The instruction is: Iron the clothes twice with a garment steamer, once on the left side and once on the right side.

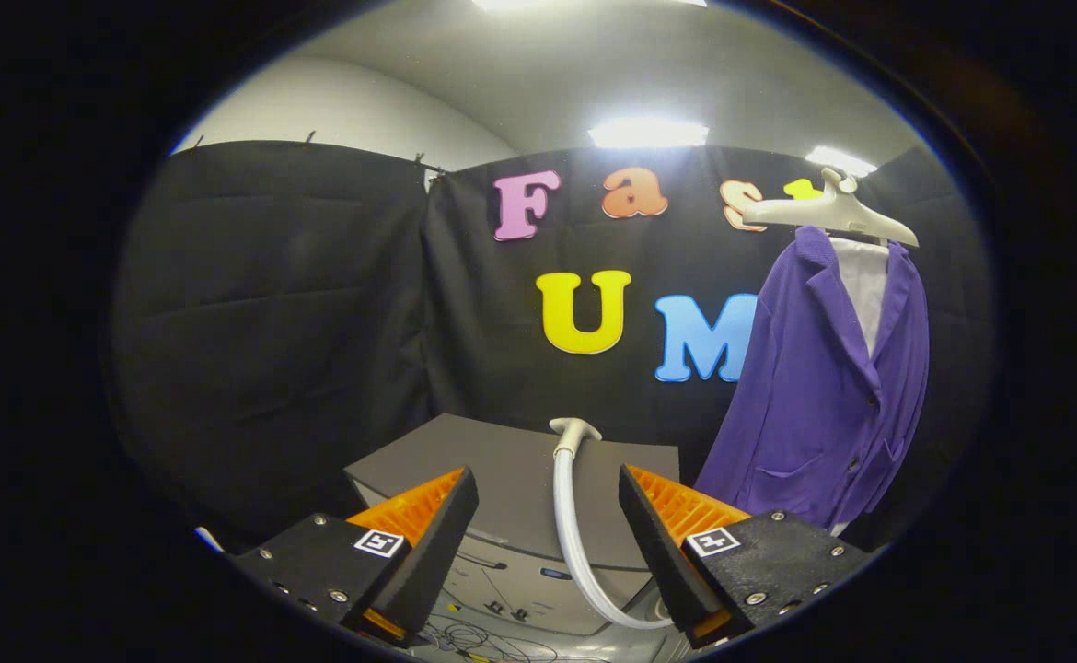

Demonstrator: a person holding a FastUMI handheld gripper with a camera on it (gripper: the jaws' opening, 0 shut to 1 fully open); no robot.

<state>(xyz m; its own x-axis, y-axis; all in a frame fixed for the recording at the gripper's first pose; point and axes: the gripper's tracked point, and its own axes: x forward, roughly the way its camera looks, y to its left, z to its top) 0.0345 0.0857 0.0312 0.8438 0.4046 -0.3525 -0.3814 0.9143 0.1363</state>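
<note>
The gripper (pixel 548 534) has its fingers spread wide apart, holding nothing. Between them runs the steamer hose (pixel 568 534), a pale curved tube rising to the steamer head (pixel 573 430), a small T-shaped nozzle resting on a grey cabinet top (pixel 502 470) just beyond the fingers. Beyond the right finger hangs the jacket (pixel 819 405), purple, with lapels, buttons and a front pocket, over a white inner garment (pixel 865 285), suspended from a white hanger (pixel 833 214) before the black cloth wall.

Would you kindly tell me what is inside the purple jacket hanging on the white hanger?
Inside the purple jacket, a white garment shows at the open collar, below the white hanger. The jacket covers the rest of it. The open gripper holds nothing.
</note>
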